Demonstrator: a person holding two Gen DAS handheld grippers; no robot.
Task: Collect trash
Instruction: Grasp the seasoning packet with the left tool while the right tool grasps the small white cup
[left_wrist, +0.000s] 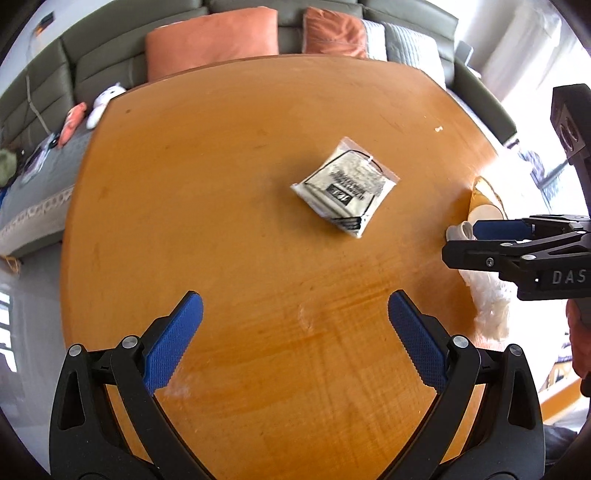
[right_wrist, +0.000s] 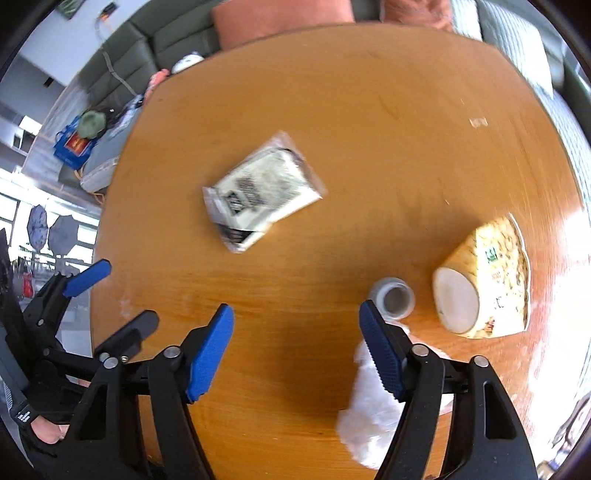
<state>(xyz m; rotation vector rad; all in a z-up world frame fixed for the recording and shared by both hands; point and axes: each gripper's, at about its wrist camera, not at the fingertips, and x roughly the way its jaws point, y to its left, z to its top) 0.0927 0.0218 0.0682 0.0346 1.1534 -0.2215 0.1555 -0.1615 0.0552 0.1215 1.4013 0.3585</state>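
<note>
Trash: a clear plastic packet (left_wrist: 345, 186) with black print on white paper inside, lying flat near the middle of the round wooden table (left_wrist: 229, 155), turned at a slant. Off to the right side of the tabletop, three more pieces close together: a paper cup (right_wrist: 484, 280) with a yellow speckled print, tipped on its side with its pale base showing; a small grey bottle cap (right_wrist: 393, 297) just beside it, open end up; a crumpled white tissue (right_wrist: 373, 402) nearer the table's edge, partly hidden behind a right-hand finger. Also a tiny pale scrap (right_wrist: 478, 122) farther back on the wood, apart from the rest.

Table orange-brown, grained, with faint whitish scuffs near the front edge. Behind it, a grey-green sofa (left_wrist: 103, 59) carrying two orange cushions (left_wrist: 212, 40) and a pale quilted one, plus a small white plush toy (left_wrist: 107, 99) and other clutter at the left end. Bright window light washing out the right edge; a blue bag (right_wrist: 72, 146) on the floor at far left in the right wrist view.

Left gripper (left_wrist: 295, 341) angled steeply down over the near part of the table, blue pads spread wide, nothing between them. Right gripper (right_wrist: 297, 350) likewise tilted down, fingers apart and empty, right pad overlapping the tissue in view; contact impossible to tell. Both views slightly blurred.
</note>
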